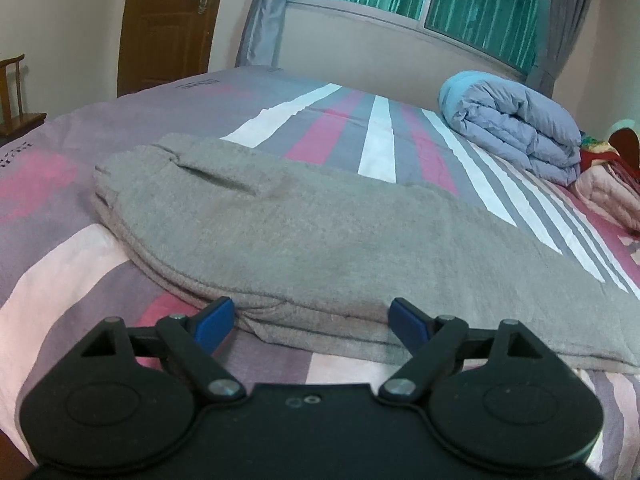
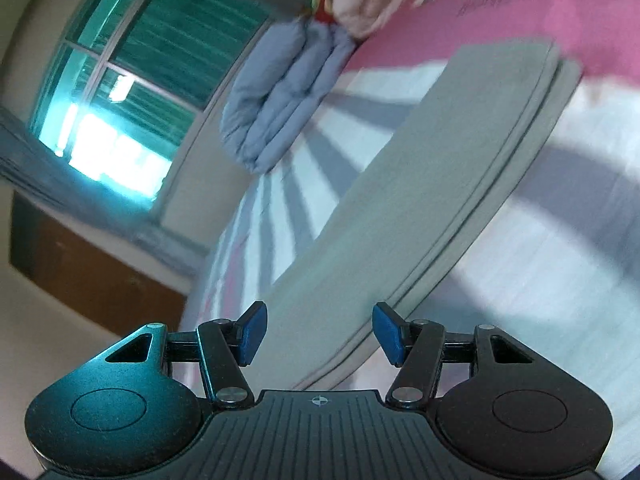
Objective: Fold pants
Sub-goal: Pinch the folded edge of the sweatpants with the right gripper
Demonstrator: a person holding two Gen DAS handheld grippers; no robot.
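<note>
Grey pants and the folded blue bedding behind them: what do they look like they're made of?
The grey pants look like soft knit fleece or sweatshirt cotton: matte, slightly fuzzy, with thick, rounded folded edges. The blue bedding looks like a padded quilt in smooth woven fabric, puffy and stitched into channels, with a faint sheen; its filling can't be told.

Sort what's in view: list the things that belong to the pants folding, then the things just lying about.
Job:
grey pants
left gripper, open
right gripper, open
striped bedspread as work surface

Lying about:
folded blue quilt
pink bedding
wooden chair
</note>
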